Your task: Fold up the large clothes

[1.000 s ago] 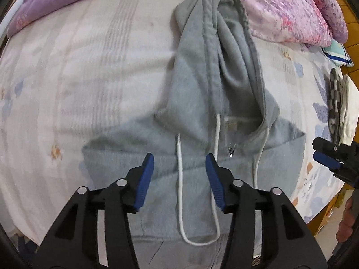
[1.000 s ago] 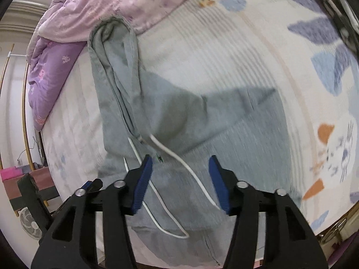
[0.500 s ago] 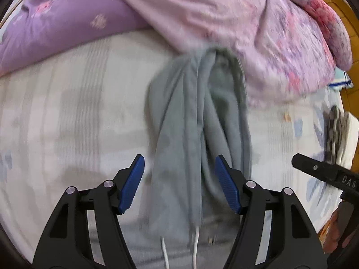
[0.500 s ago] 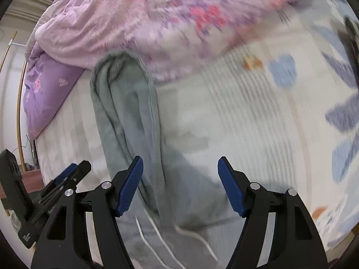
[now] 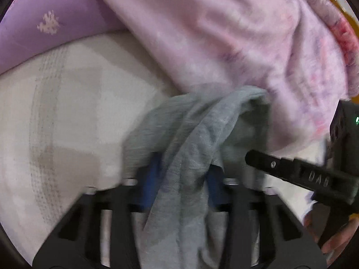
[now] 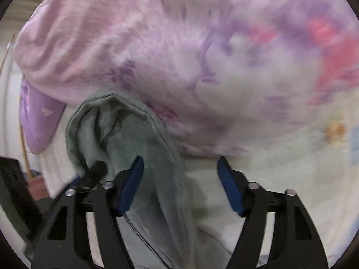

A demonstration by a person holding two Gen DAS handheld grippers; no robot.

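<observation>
The grey hoodie (image 5: 193, 139) lies on the bed, its hood end pushed up against the far heap of the pink flowered quilt (image 5: 224, 44). The pale bed sheet (image 5: 67, 103) spreads out to the left of it, and a purple pillow (image 5: 44, 18) sits at the far left corner.

The left tool (image 5: 184, 177) is low over the hood, its jaws closing, with a bunched fold of the grey cloth standing up between the blue pads (image 5: 152, 174). The picture there is smeared, but the pads sit hard against both sides of the fold, so it looks gripped.

The right tool (image 6: 179, 183) is just to the right of the left one, near the same end of the garment. Its jaws are closing too, though the frames show them with a clear gap: the left blue pad (image 6: 130, 186) lies against the hood's edge, the right pad is over bare sheet, and nothing is pinched. In the left tool's view one black finger of the right tool (image 5: 291, 172) reaches in from the right, close to the hood's opening, with the person's hand (image 5: 332, 235) behind it at the near right edge.
</observation>
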